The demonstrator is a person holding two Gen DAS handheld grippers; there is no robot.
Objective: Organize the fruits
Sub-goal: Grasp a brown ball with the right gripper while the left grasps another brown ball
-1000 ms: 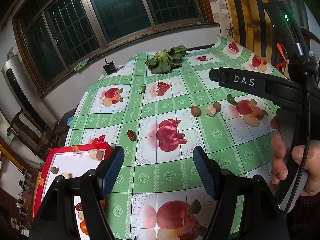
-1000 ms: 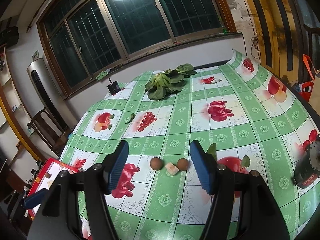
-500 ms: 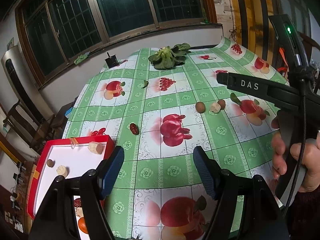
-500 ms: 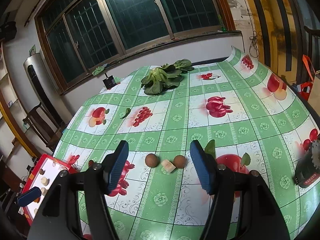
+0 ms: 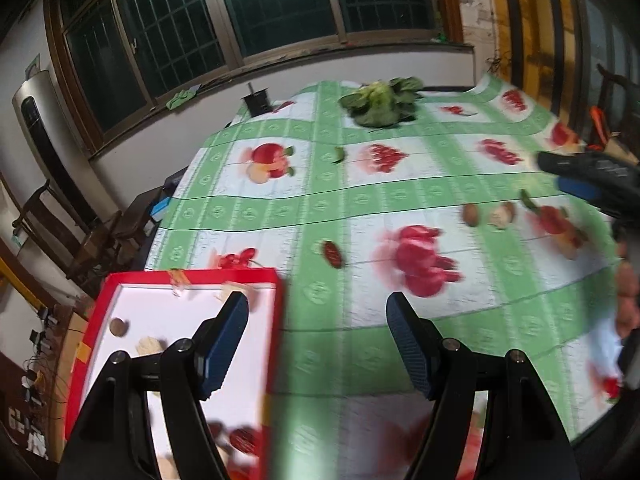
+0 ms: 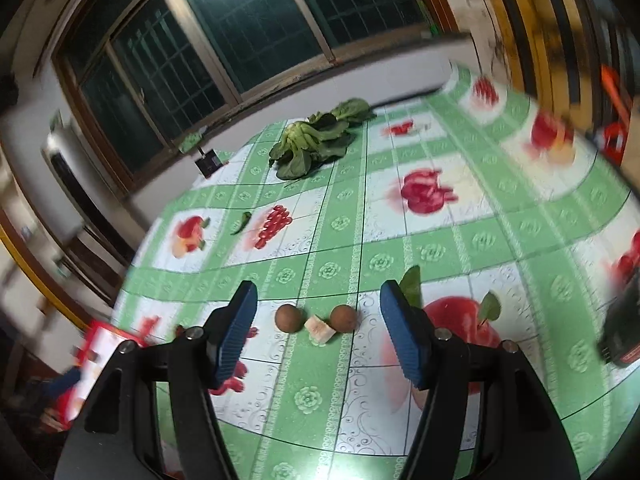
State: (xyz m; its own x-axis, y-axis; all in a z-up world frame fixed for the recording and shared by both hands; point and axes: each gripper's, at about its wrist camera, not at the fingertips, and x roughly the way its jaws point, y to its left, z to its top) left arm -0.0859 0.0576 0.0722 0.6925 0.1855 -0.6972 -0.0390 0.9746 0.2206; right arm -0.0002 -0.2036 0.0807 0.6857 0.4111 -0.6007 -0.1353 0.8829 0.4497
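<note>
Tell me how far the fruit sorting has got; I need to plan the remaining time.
Partly done: several pieces already lie in the red tray. Nothing is in hand; the left gripper and right gripper are both open. Left on the tablecloth: two brown fruits, a pale chunk and a red date.

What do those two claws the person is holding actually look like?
Both look alike. The left claw and right claw each have two black angular fingers with small silver screws, tipped with ribbed dark-blue pads. The right one's black body shows blurred white lettering.
</note>
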